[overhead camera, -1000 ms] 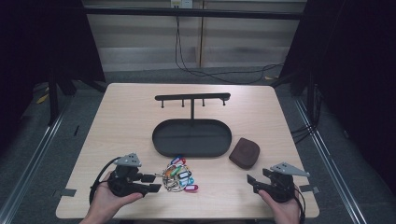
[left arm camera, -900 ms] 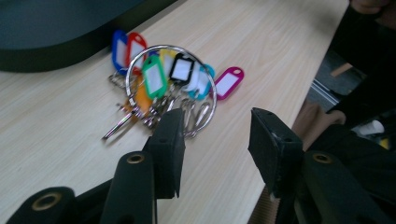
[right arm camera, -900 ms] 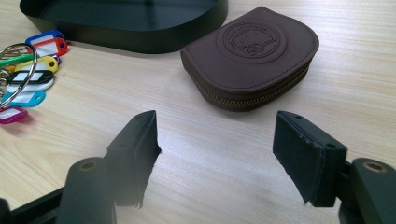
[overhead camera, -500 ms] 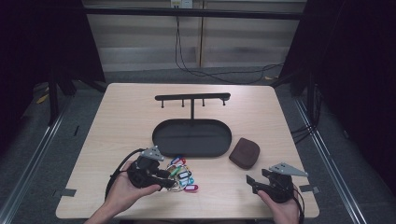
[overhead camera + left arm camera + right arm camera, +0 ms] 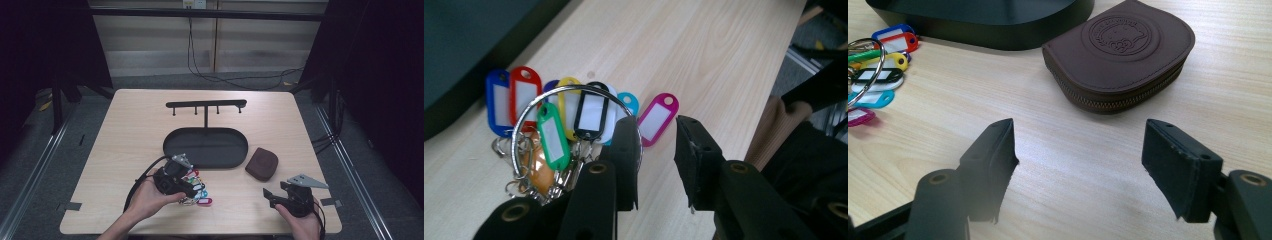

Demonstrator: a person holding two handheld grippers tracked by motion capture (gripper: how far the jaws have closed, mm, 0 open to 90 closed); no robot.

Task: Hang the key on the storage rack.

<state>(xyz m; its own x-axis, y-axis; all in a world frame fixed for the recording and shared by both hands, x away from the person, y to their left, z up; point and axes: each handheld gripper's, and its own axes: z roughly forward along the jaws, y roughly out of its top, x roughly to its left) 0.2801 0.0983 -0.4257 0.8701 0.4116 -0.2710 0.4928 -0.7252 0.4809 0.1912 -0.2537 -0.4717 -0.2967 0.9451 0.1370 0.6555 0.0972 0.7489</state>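
Steel key ring (image 5: 574, 135) at the left gripper's (image 5: 656, 155) jaws, low centre of the high view.
Its jaws stand slightly apart, one touching the ring's rim, coloured tags (image 5: 196, 186) fanning beyond; the right gripper (image 5: 1080, 165), wide apart, sits well off at lower right.

High view overhead; tong cameras close, share key tags (image 5: 574, 117).

Bare tabletop (image 5: 135, 125) lies open left of the black oval tray (image 5: 205, 147). Near the front edge, the key-tag bunch (image 5: 195, 187) and brown zip pouch (image 5: 261, 164) flank a clear strip; the hook rack (image 5: 206, 105) stands over the tray's far rim
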